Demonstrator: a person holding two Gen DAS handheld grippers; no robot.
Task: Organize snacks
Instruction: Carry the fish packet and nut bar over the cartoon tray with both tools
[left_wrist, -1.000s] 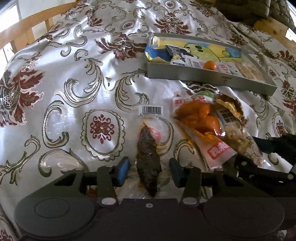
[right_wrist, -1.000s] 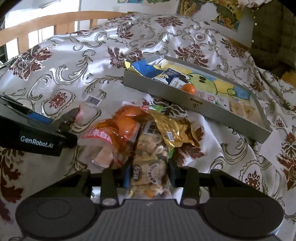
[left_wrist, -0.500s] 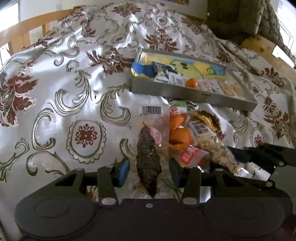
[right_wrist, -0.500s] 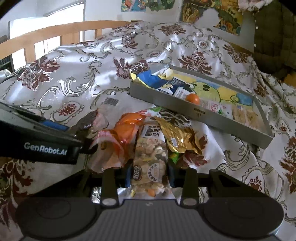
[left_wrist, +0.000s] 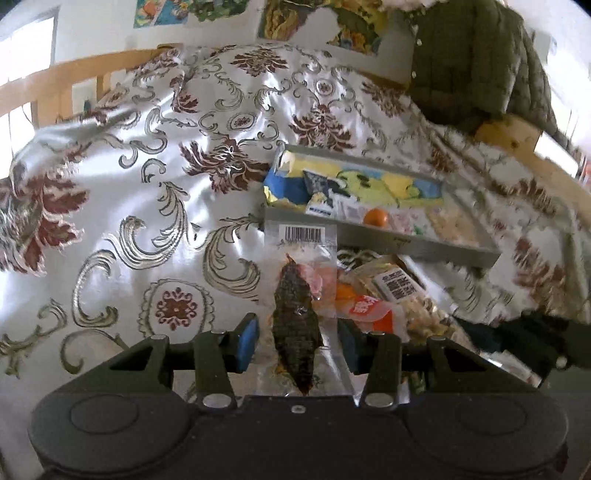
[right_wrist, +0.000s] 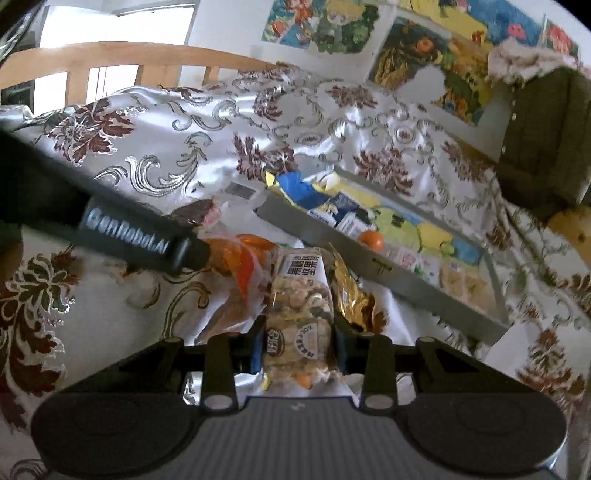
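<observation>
Between the blue pads of the left gripper (left_wrist: 298, 341) lies a clear pack with a dark dried fish (left_wrist: 295, 321) inside. Pads set wide, a gap showing on each side of the pack, so open, not squeezing. Pointing flat and forward over the shiny flowered cloth (left_wrist: 147, 192), toward the gray tray (left_wrist: 406, 242). Barcode end of the fish pack reaching up to the tray's near wall.

Low over the same cloth, right gripper (right_wrist: 300, 349) pressed tight on both sides of a clear nut mix bag (right_wrist: 301, 310), gripping it. Aimed at the tray too.

Only from the left camera: the whole fish pack, top to bottom, and an orange snack bag (left_wrist: 364, 310) just beside it on the right. Right gripper seen there only as a dark blurry shape at the far right edge.

Only from the right camera: a crinkly gold packet (right_wrist: 351, 291) touching the nut bag's right side, and the left gripper's black side with white letters, crossing above the orange bag. Small orange ball (right_wrist: 372, 239) inside the tray, seen from both.
</observation>
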